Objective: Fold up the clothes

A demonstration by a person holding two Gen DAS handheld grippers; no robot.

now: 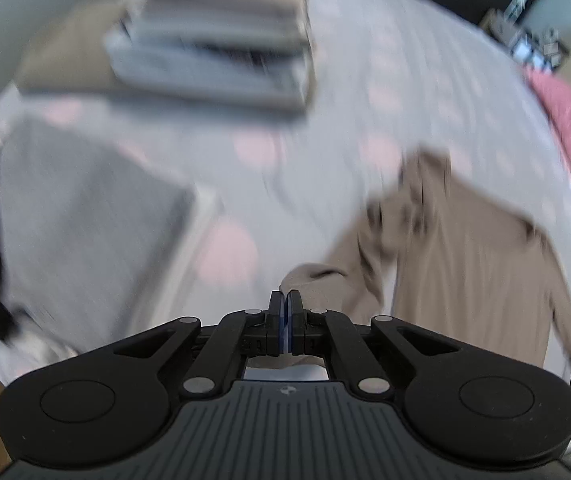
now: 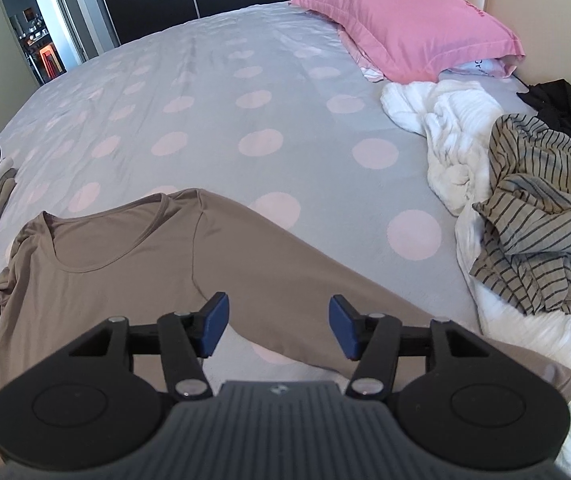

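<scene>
Left claw [image 1: 285, 300] clamps the tan shirt's [image 2: 125, 264] sleeve; right claw [image 2: 277, 324] gapes above it.

No readable text anywhere. Pink pillow [image 2: 405, 24]: dark lettering along far edge, too small to read. White pillowcase [image 2: 481, 66] under it: few grey letters, partly hidden, maybe "cr", not certain. Small emblem on grey housing of each gripper, no words. Left wrist view motion-blurred; nothing legible there.
</scene>
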